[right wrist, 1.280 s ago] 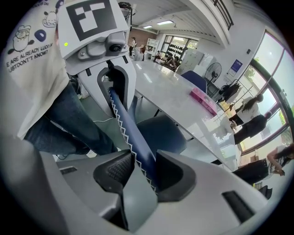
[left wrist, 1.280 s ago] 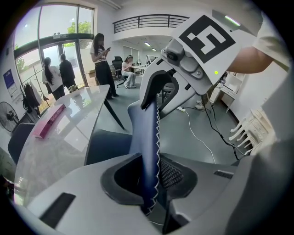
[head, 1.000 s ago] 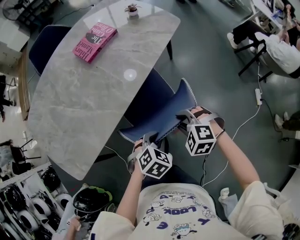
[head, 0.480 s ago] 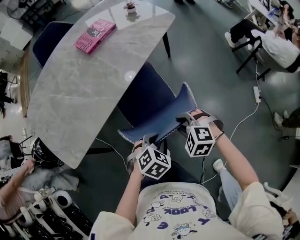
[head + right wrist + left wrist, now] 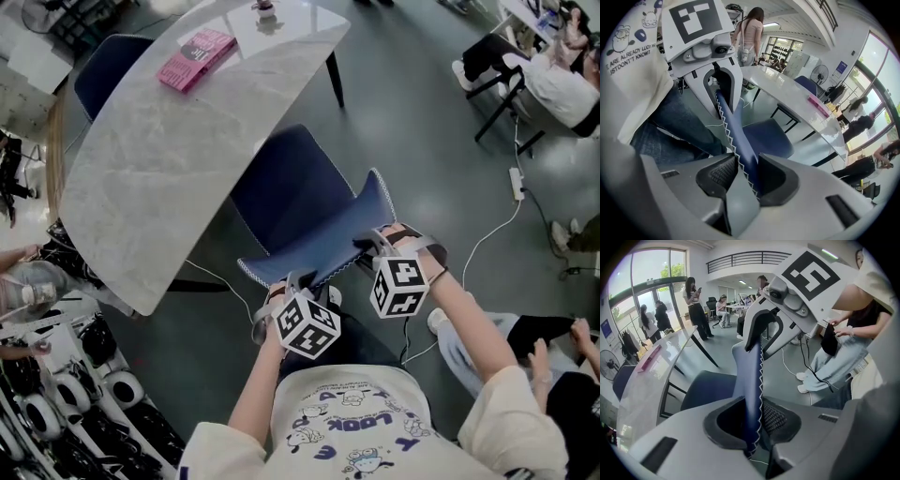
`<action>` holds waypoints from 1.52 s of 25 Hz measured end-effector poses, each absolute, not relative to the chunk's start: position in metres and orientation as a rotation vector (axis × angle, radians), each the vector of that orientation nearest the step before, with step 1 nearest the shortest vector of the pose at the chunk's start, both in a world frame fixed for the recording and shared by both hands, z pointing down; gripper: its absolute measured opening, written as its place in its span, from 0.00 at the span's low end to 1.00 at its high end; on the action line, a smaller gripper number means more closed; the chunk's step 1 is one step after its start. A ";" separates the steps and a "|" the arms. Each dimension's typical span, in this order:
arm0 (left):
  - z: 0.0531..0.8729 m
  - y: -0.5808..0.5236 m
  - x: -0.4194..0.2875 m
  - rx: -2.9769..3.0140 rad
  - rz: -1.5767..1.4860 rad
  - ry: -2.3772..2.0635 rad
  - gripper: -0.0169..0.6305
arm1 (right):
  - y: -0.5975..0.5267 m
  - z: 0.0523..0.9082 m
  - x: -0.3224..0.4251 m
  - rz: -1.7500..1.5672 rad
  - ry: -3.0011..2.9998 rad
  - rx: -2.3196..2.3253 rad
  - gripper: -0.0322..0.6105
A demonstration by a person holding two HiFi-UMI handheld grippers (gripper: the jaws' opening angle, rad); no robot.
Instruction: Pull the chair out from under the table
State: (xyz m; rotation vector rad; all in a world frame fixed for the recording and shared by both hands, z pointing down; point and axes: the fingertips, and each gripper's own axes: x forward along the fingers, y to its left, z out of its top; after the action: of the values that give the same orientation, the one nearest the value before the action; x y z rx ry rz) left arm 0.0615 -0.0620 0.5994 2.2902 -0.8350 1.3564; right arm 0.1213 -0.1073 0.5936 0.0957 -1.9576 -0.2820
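Nearest, at the body: left gripper (image 5: pixel 287 281) clenched on the near-left end of the backrest (image 5: pixel 323 253), fingers (image 5: pixel 780 419) pressing its stitched rim. Just right and slightly farther, right gripper (image 5: pixel 371 240) clamped likewise on the rim's right end. Rim's long axis crosswise between them, left hand the nearer. Beyond the fingers, chair (image 5: pixel 295 192) seat pointing away, mostly out from under the table (image 5: pixel 150 169), far-left side at its edge. Probably calls for an even, straight pull toward the body.

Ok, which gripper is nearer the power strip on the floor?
Right. The right gripper clamps the chair back at its end nearest the power strip; the left gripper clamps the far end.
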 end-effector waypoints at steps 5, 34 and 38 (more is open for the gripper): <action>0.601 -0.042 0.061 2.295 1.375 -0.820 0.17 | -0.086 0.595 0.121 -0.274 -1.956 0.102 0.27; 0.598 0.098 0.027 2.372 1.446 -0.576 0.18 | 0.065 0.592 0.094 -0.120 -1.908 0.250 0.26; 0.597 0.114 0.024 2.379 1.454 -0.552 0.18 | 0.081 0.591 0.092 -0.104 -1.901 0.265 0.26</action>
State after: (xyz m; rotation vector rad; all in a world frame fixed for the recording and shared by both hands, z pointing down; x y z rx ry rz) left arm 0.0238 0.1138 0.5970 2.3786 -0.5518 1.4537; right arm 0.0916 0.0814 0.5910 0.2648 -1.9010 -0.1043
